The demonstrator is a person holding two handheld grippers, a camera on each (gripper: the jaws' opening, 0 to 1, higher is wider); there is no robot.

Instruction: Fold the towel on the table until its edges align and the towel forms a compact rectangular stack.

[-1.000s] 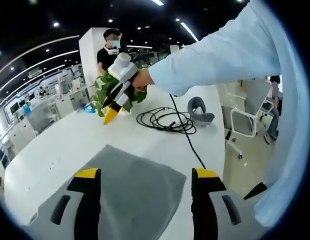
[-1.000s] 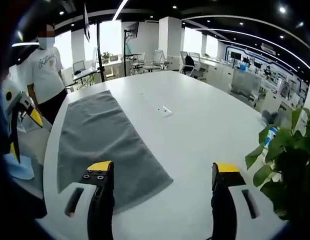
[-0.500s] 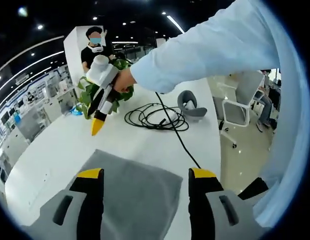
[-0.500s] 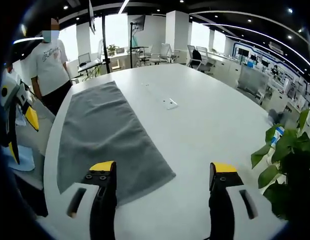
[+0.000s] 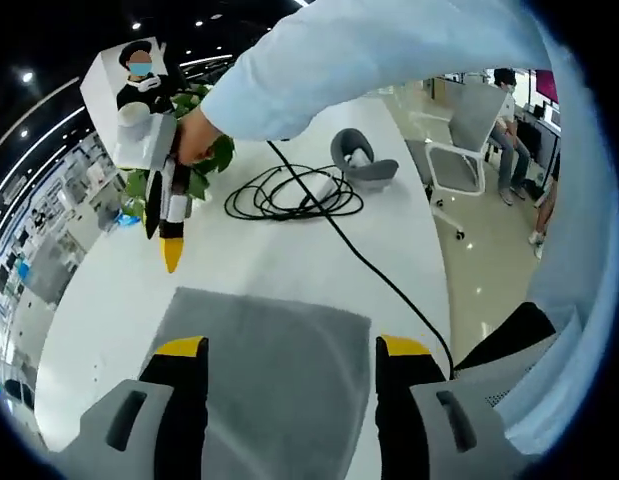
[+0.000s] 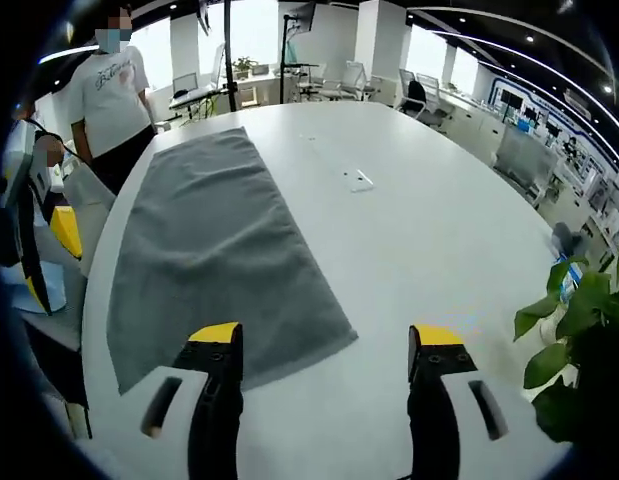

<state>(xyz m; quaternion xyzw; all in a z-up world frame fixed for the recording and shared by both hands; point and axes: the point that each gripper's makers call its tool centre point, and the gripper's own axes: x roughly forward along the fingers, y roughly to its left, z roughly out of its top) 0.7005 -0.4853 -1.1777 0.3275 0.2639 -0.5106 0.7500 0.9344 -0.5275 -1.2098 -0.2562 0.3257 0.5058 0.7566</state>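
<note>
A grey towel (image 5: 274, 375) lies flat and unfolded on the white table (image 5: 99, 300). My left gripper (image 5: 291, 350) hovers open over the towel's near end, its jaws wide apart with nothing between them. A hand on a light-blue sleeve holds my right gripper (image 5: 170, 248) above the table past the towel's far edge, pointing down. In the right gripper view the towel (image 6: 214, 240) stretches away along the table's left side. My right gripper (image 6: 326, 338) is open above the towel's near right corner. The left gripper (image 6: 49, 258) appears at the left edge, beside the towel's long side.
A coiled black cable (image 5: 289, 195) and a grey headset-like object (image 5: 361, 165) lie beyond the towel. A leafy plant (image 6: 579, 330) stands at the table's right. A small white item (image 6: 359, 180) lies mid-table. A person (image 6: 109, 90) stands by the far left edge. Chairs (image 5: 469, 125) stand off the table.
Both views have shifted with the hands. In the left gripper view the right gripper has come lower and turned to point straight down. The towel lies as before.
</note>
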